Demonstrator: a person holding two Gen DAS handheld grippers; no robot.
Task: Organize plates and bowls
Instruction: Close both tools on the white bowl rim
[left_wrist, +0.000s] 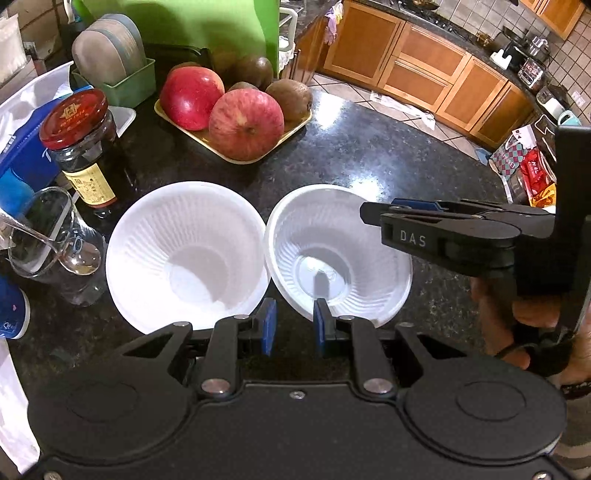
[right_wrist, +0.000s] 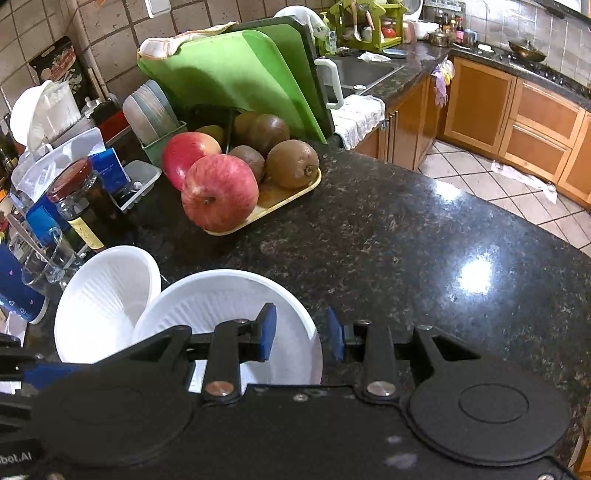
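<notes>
**Operator:** My left gripper's (left_wrist: 294, 326) fingers (left_wrist: 268, 326) stand apart with nothing between them, low in the frame, straddling the spot where the two white bowls meet. The right gripper's (right_wrist: 302, 338) fingers (right_wrist: 266, 336) are parted too and pinch nothing yet; the near rim of the right bowl (right_wrist: 229, 295) runs through the gap between them, one pad over the bowl's inside, the other outside over the desk (right_wrist: 406, 240).

**Observer:** And where do the bowls sit?

**Operator:** In the left wrist view, the left bowl (left_wrist: 186, 254) is lower centre-left and the right bowl (left_wrist: 338, 254) just to its right, rims touching or very nearly. A glass with a spoon (left_wrist: 55, 240) and a red-lidded jar (left_wrist: 79, 147) stand at the left edge; a tray of apples and kiwis (left_wrist: 236, 122) lies above.

**Observer:** What worries you?

**Operator:** These look like thin disposable bowls. If I clamp the rim hard, I'd expect it to buckle or slip out. Lifting the right bowl could drag its neighbour by the touching rims toward the glass. And my two grippers are close; a careless swing could knock them together.
</notes>
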